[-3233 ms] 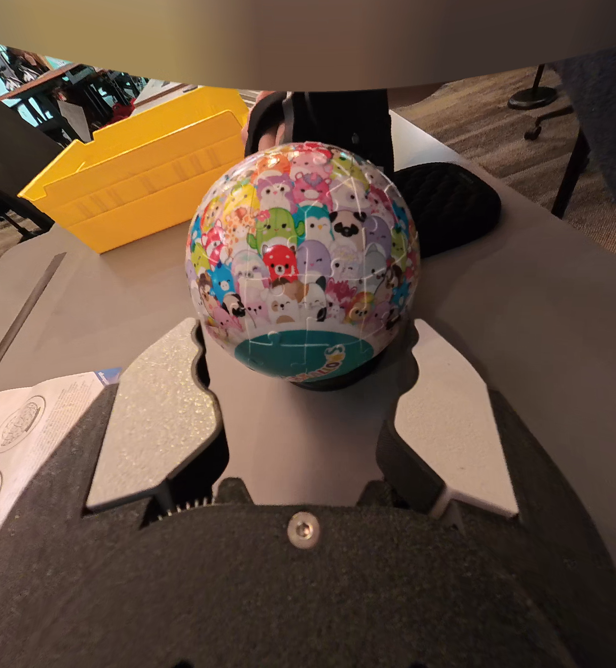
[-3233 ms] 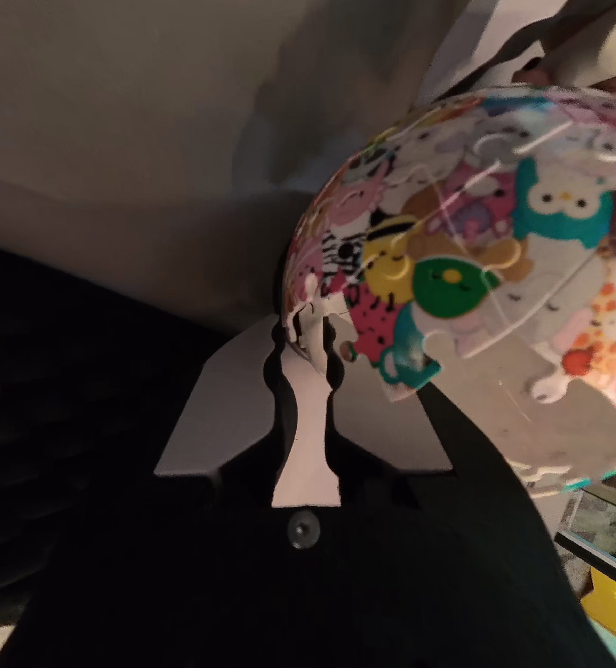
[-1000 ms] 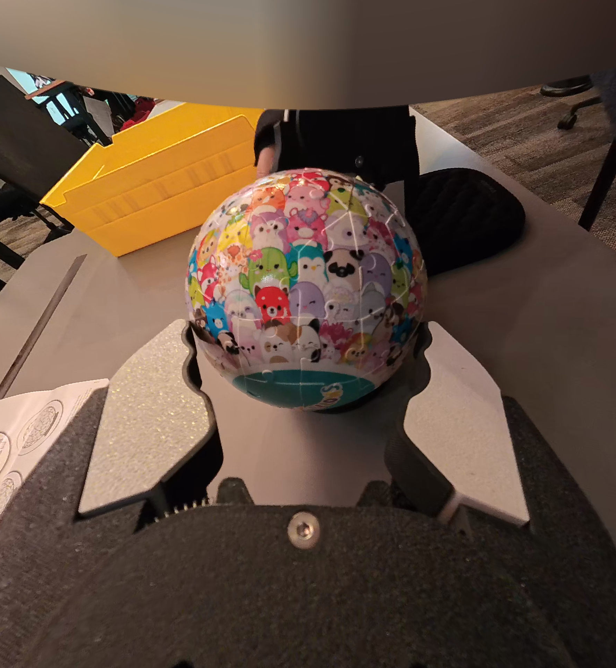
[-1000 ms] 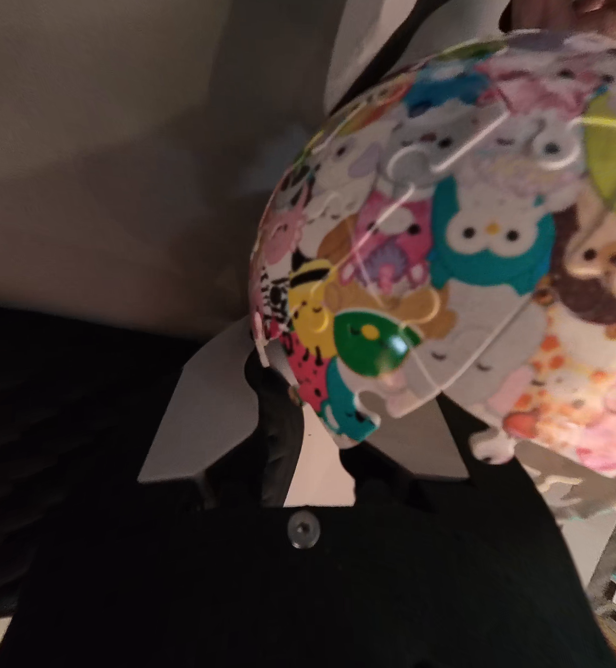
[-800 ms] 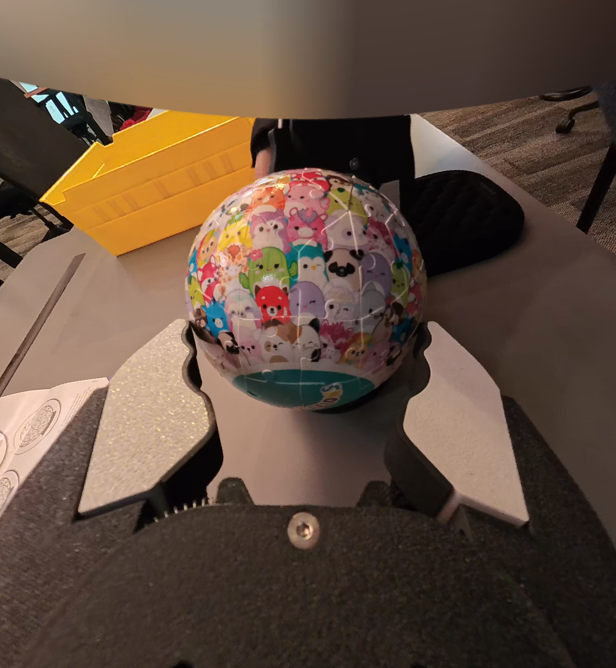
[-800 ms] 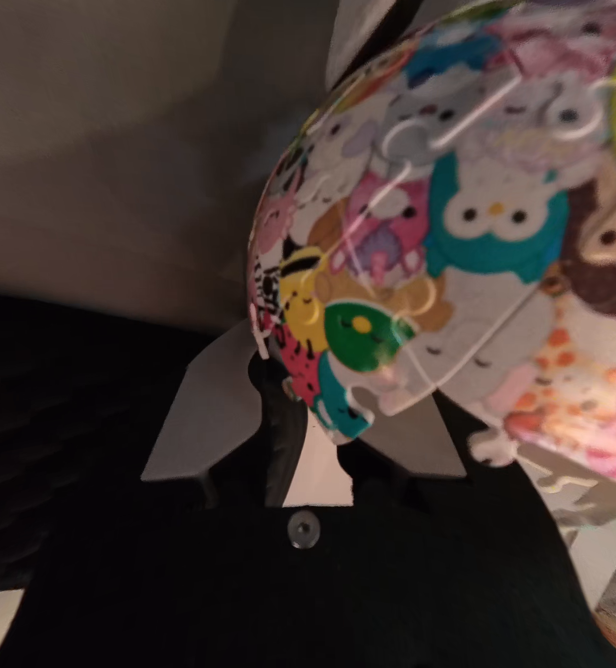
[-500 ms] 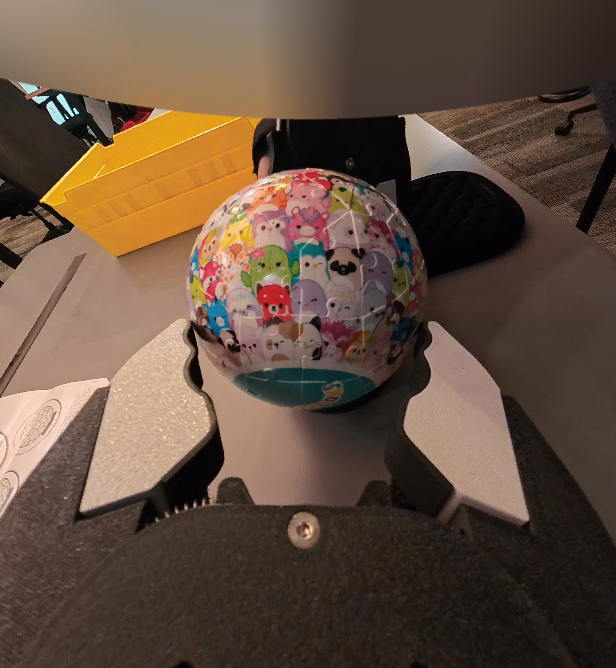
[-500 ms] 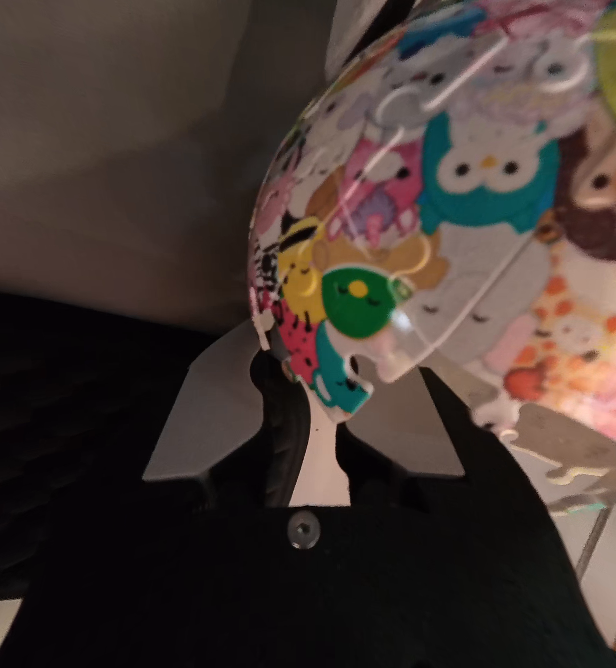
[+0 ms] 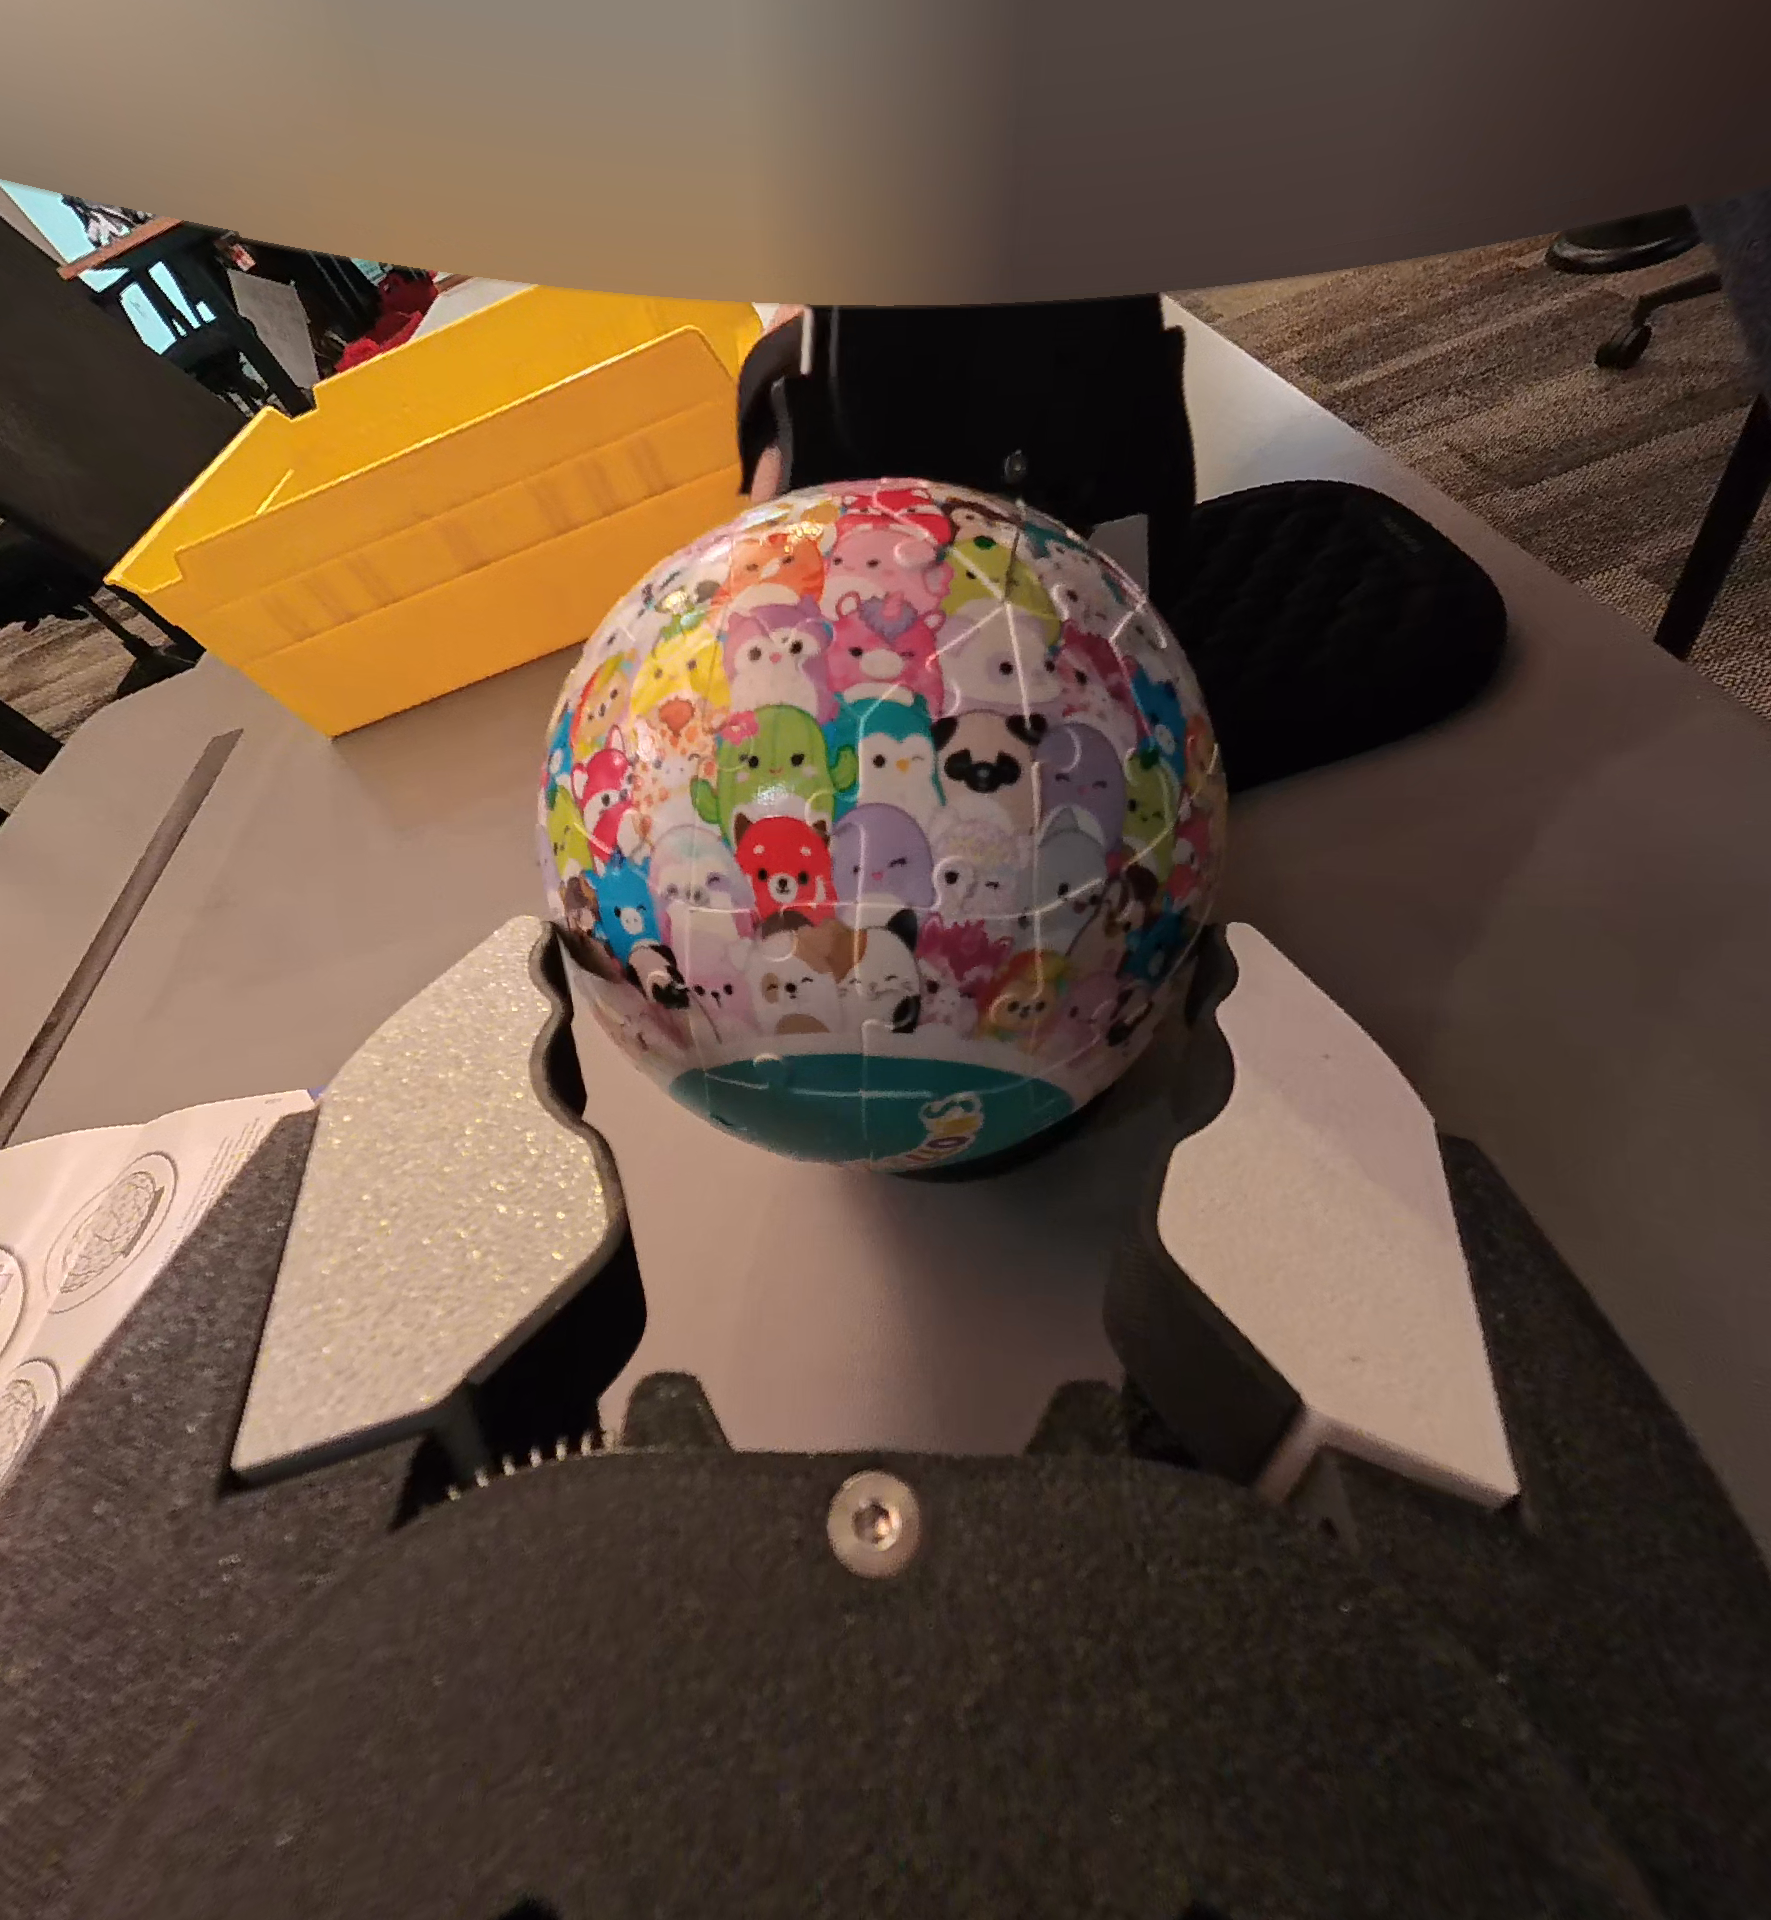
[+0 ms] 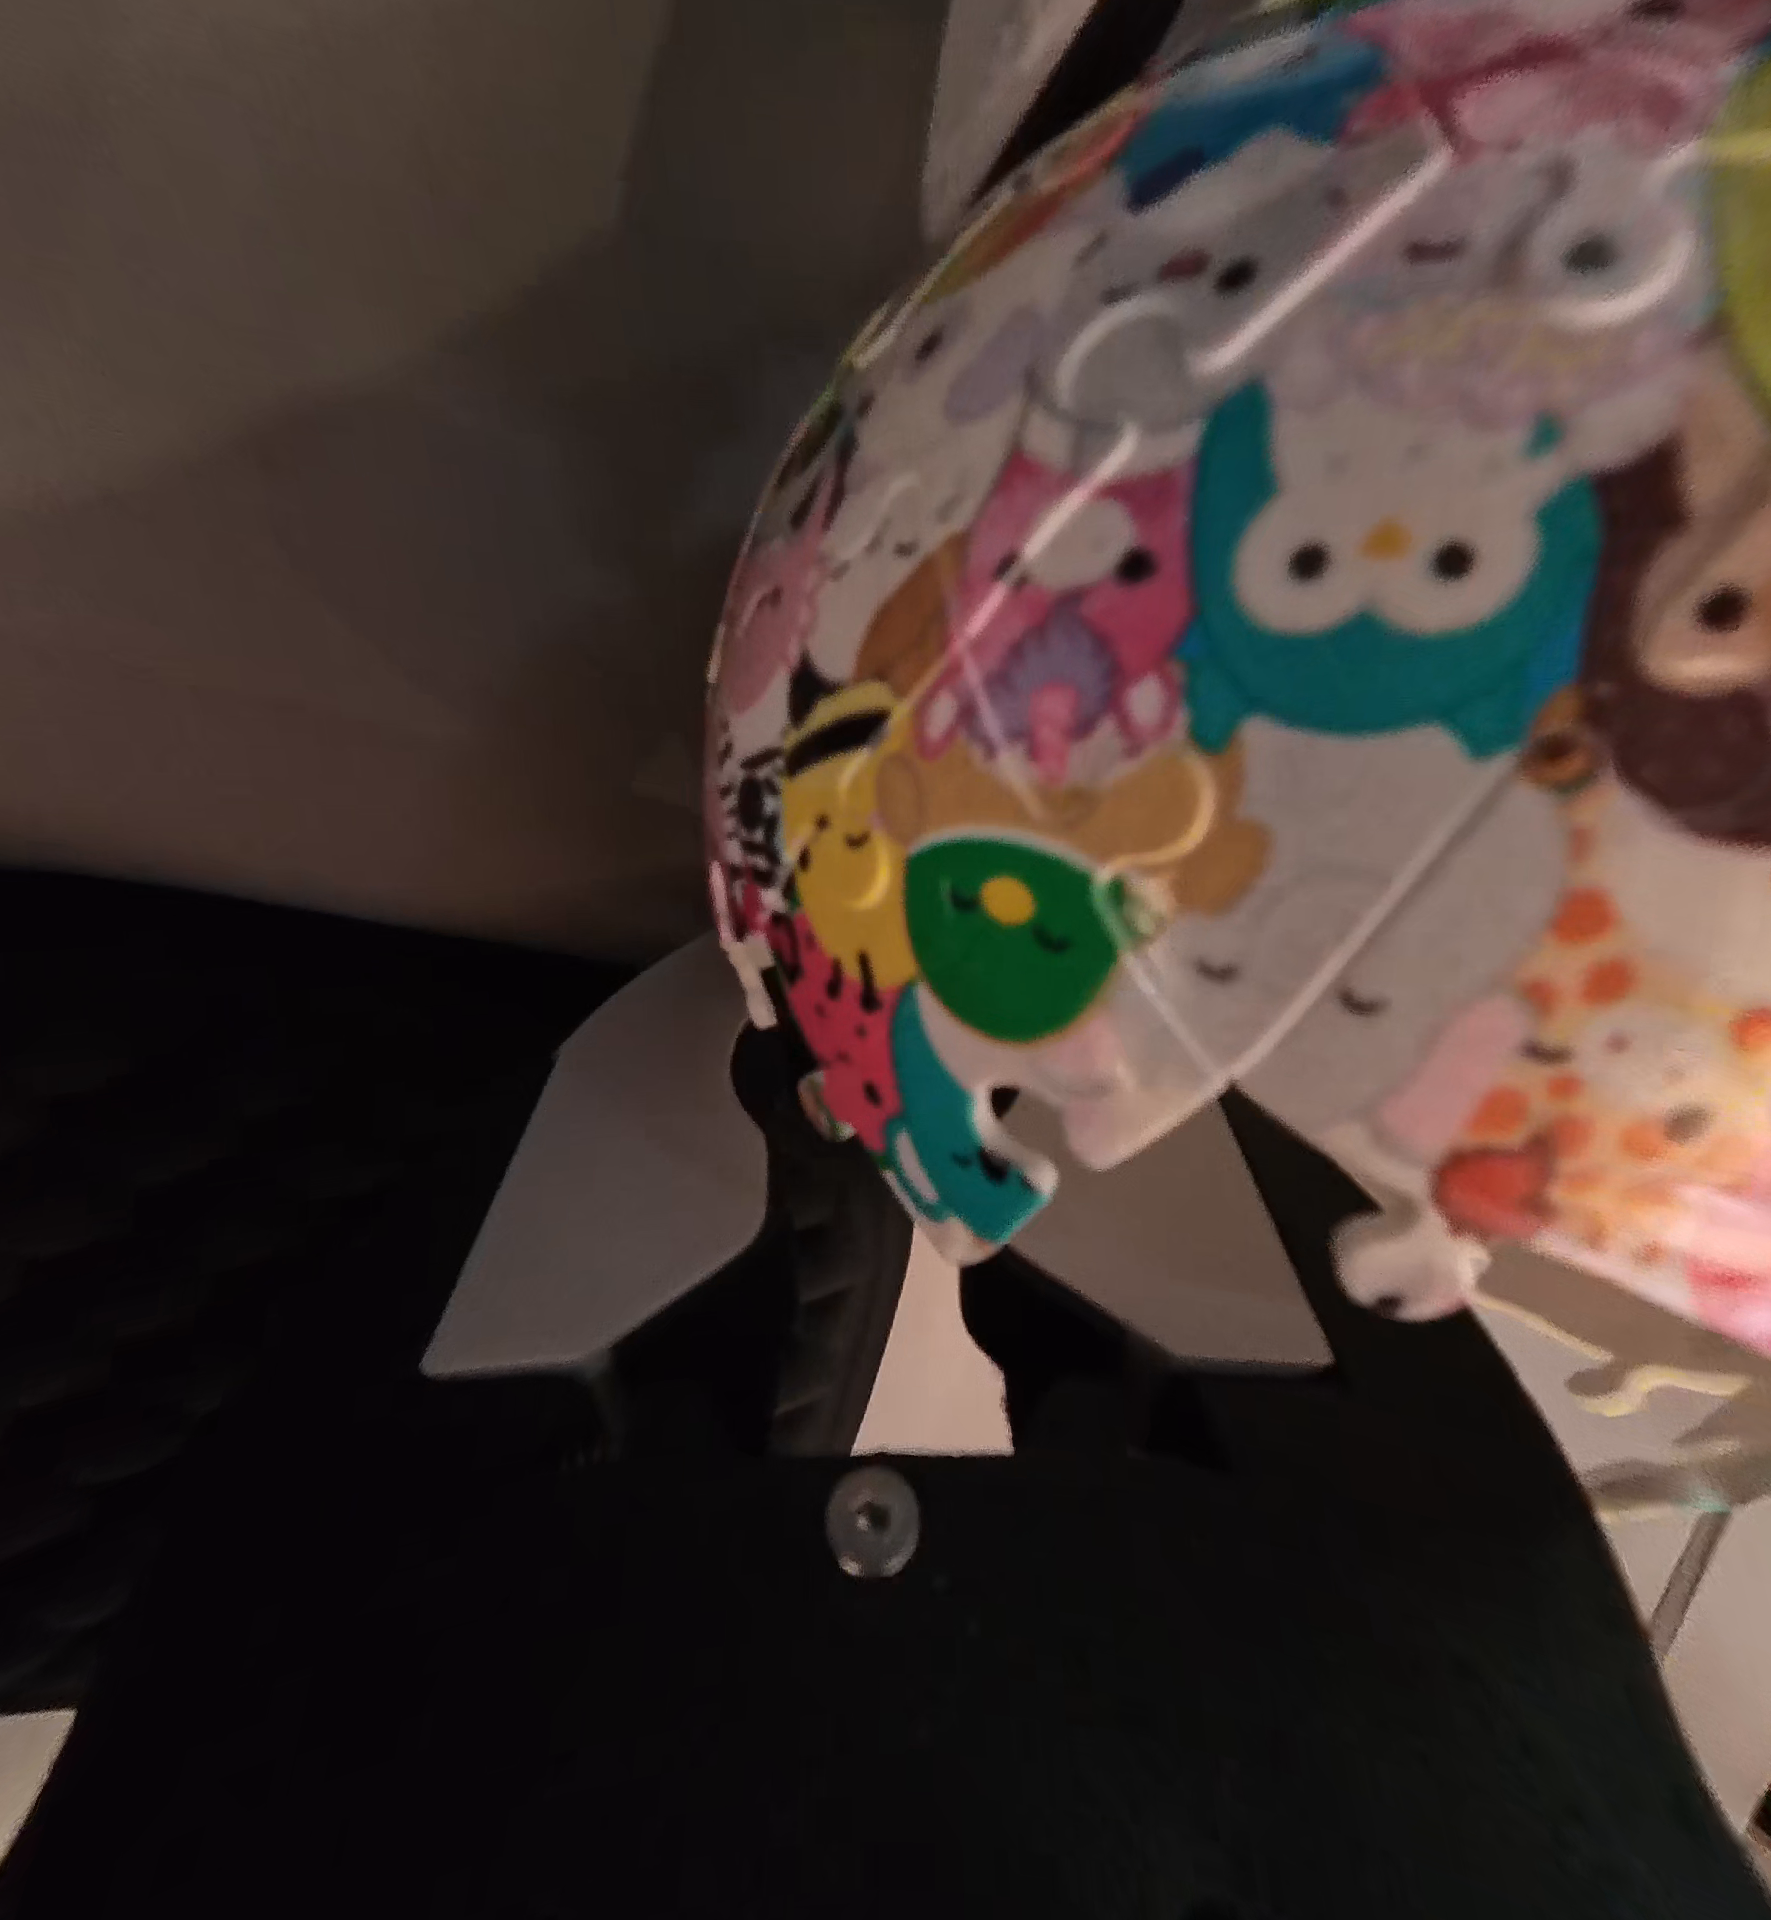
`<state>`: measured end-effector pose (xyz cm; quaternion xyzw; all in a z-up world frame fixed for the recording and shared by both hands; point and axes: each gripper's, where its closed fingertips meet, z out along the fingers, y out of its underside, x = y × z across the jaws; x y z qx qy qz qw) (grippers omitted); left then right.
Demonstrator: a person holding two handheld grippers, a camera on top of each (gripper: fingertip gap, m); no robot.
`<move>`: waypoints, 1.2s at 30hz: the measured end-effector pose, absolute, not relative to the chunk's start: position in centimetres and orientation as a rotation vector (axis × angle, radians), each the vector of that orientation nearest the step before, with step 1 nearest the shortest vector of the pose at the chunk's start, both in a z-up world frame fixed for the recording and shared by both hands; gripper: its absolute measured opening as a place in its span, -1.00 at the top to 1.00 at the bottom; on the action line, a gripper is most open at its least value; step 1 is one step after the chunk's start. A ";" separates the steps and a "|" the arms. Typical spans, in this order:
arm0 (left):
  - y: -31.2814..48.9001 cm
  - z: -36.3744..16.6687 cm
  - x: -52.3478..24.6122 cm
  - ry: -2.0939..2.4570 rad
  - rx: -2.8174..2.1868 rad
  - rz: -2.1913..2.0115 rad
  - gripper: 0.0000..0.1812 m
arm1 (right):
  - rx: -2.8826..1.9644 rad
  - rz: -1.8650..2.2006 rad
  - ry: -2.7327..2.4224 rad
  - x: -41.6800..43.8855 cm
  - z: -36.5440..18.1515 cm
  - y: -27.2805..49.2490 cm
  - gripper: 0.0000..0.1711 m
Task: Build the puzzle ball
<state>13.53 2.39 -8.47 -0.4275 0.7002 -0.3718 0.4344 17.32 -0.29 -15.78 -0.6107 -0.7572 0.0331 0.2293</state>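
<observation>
Colour: multicoloured ball (image 9: 881,821), teal band at bottom, sits on grey table (image 9: 1483,935).
Left gripper (image 9: 883,966): jaws spread, fingertips touching or just beside ball's lower flanks — can't tell if pressing.
Right gripper (image 10: 954,1174): clenched on a piece (image 10: 964,1153) at ball's edge, view blurred.
Behind ball: yellow bin (image 9: 445,540), black pad (image 9: 1348,613).
Left edge: leaflet (image 9: 50,1247).
</observation>
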 end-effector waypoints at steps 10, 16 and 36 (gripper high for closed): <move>2.3 -8.5 13.6 1.745 -1.066 -0.940 -0.22 | -1.643 0.047 -2.086 17.2 -15.7 -0.3 0.61; 2.4 -8.5 13.5 1.747 -1.068 -0.939 -0.22 | -1.635 0.065 -1.893 18.4 -13.9 0.1 0.63; 2.5 -8.3 13.7 1.724 -1.083 -0.932 -0.19 | -2.110 0.483 -0.898 18.1 -12.0 2.1 0.98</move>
